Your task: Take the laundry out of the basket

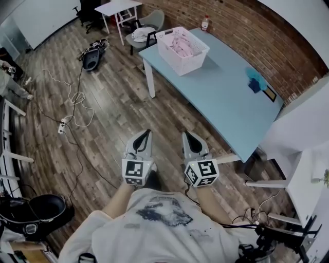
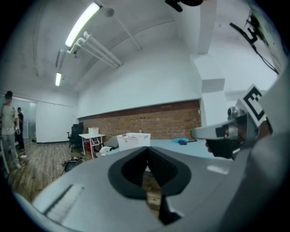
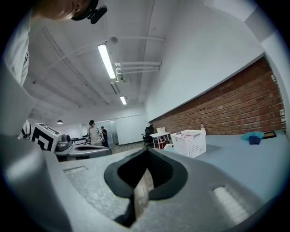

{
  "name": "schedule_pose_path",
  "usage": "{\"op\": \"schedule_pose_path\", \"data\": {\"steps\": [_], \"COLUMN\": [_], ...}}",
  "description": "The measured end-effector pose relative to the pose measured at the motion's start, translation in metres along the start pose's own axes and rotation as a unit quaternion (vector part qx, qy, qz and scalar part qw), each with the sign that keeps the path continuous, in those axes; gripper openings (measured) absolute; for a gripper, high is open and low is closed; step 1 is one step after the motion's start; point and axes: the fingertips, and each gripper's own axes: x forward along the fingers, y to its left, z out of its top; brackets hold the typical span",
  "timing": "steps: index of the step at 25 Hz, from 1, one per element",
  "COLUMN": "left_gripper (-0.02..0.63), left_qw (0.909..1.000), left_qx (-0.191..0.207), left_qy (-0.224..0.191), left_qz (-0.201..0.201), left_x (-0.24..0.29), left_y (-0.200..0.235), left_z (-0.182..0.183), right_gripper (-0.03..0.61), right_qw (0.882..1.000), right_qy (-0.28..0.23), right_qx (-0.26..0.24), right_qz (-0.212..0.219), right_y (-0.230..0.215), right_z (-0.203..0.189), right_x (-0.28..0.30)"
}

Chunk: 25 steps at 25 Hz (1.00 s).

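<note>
A white plastic basket (image 1: 182, 49) with pink laundry (image 1: 181, 45) inside stands on the far left end of a light blue table (image 1: 221, 97). Both grippers are held close to my body over the wooden floor, well short of the table. The left gripper (image 1: 148, 132) is shut and empty, and so is the right gripper (image 1: 185, 134). In the left gripper view the basket (image 2: 133, 139) is small and far beyond the closed jaws, with the right gripper (image 2: 226, 133) alongside. The right gripper view shows the basket (image 3: 189, 142) ahead to the right.
A blue cloth (image 1: 254, 79) and a dark frame (image 1: 269, 93) lie at the table's brick-wall side, and a bottle (image 1: 205, 23) stands at its far corner. A chair (image 1: 146, 31), a small white table (image 1: 119, 10), cables (image 1: 72, 102) and a floor machine (image 1: 92, 56) lie left. Two people (image 3: 94, 133) stand far off.
</note>
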Motion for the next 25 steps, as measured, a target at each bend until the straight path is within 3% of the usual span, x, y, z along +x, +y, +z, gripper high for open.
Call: {"op": "schedule_pose_path", "data": {"steps": [5,10,17,25], "left_gripper": [-0.011,-0.011,-0.011,-0.011], "left_qw": [0.9998,0.9994,0.9984,0.9978], "left_qx": [0.0,-0.007,-0.031,-0.032], "left_qy": [-0.005,-0.011,-0.004,0.01], "left_qz": [-0.017,-0.032,-0.047,-0.058], "left_x": [0.049,0.083,0.12,0.164], "left_y": [0.082,0.137,0.165,0.175], "left_z": [0.008,0.01,0.005,-0.008], "right_gripper": [-0.002,-0.003,-0.003,-0.003], "right_qw": [1.0,0.999,0.998,0.997], "right_qy": [0.005,0.004,0.015,0.007], "right_qx": [-0.003,-0.007,-0.008,0.005], "right_qz": [-0.016,-0.036,-0.062,-0.082], "right_y": [0.007,0.011,-0.004,-0.045], "right_z": [0.012,0.024,0.027,0.024], "right_x": [0.089,0.144,0.177,0.212]}}
